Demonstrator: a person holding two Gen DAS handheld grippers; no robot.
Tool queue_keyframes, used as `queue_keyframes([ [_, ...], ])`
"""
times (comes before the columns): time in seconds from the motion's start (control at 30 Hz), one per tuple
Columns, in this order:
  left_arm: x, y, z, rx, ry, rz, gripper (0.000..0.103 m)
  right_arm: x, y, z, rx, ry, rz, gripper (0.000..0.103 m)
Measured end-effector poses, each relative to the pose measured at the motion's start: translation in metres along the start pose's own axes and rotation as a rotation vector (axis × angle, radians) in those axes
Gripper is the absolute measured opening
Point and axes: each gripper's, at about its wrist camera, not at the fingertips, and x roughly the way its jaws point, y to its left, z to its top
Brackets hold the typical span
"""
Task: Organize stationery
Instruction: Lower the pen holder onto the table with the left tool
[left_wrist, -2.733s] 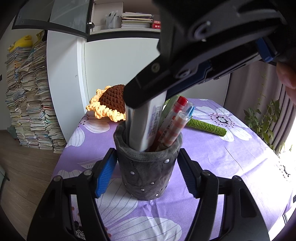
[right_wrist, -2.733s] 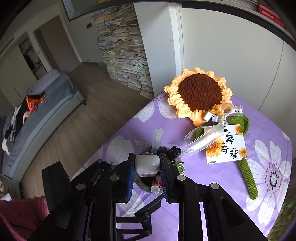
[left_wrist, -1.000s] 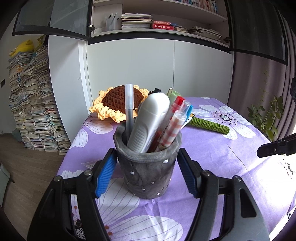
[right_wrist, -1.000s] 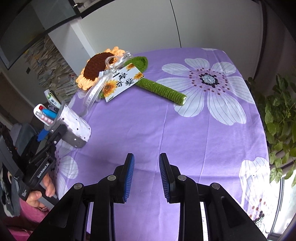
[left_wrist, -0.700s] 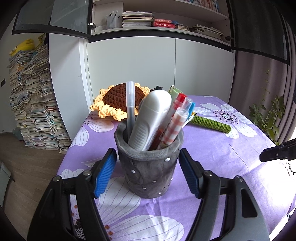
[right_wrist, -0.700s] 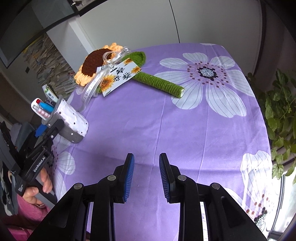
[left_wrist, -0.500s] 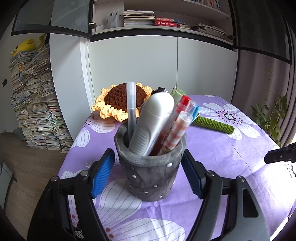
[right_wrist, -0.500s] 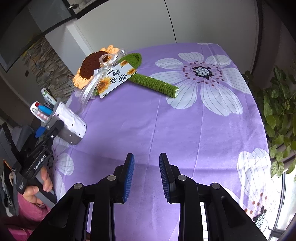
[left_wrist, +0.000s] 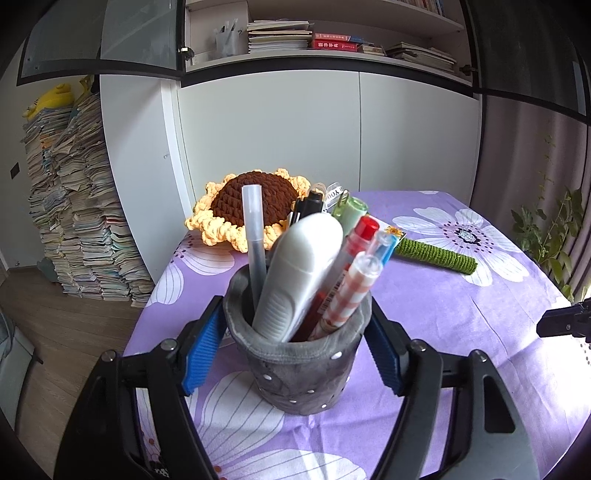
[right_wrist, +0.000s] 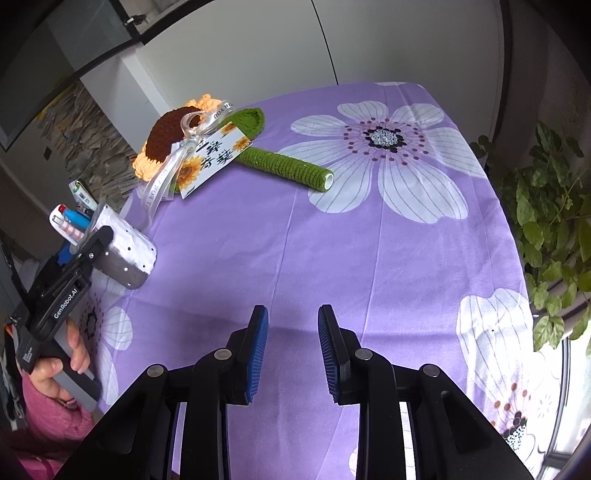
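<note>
Now: left gripper (left_wrist: 295, 350) spread wide around grey pen holder (left_wrist: 295, 363), blue pads (left_wrist: 205, 349) beside wall, contact unclear. Holder upright on purple floral tablecloth (right_wrist: 369, 251), pens and white correction tape (left_wrist: 299, 273) inside. Right gripper (right_wrist: 291, 347) parted, empty, over cloth; crochet sunflower (right_wrist: 177, 142) at 11 o'clock.

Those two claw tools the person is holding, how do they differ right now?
The left gripper has its blue pads on either side of the grey pen holder, opened wide; the right gripper has nothing between its pads and a narrower gap. The left sits low at the table's near corner, the right hangs above bare purple tablecloth. Both are black with ribbed blue pads.
</note>
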Motion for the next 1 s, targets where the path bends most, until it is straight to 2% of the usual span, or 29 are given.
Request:
queue_keyframes([
  [0.13,0.0,-0.001,0.001,-0.003,0.0,0.005,0.069,-0.008,0.013,0.003,-0.06,-0.059,-0.025,0.029],
  [0.2,0.0,-0.001,0.001,-0.006,0.001,0.006,0.069,-0.012,0.022,0.005,-0.089,-0.094,-0.041,0.041],
  [0.23,-0.001,-0.002,0.001,-0.006,0.001,0.007,0.069,-0.015,0.027,0.006,-0.105,-0.124,-0.05,0.042],
  [0.33,-0.002,-0.005,0.0,0.0,0.001,0.005,0.068,-0.023,0.045,0.009,-0.16,-0.203,-0.062,0.043],
  [0.5,-0.004,-0.008,0.0,0.007,-0.002,-0.004,0.068,-0.028,0.079,0.008,-0.283,-0.28,-0.071,0.043],
  [0.63,-0.006,-0.012,0.0,0.009,-0.003,-0.019,0.068,-0.028,0.092,0.005,-0.321,-0.303,-0.084,0.043],
  [1.0,-0.011,-0.034,0.001,0.042,-0.025,-0.072,0.068,-0.028,0.091,0.002,-0.292,-0.307,-0.078,0.043],
])
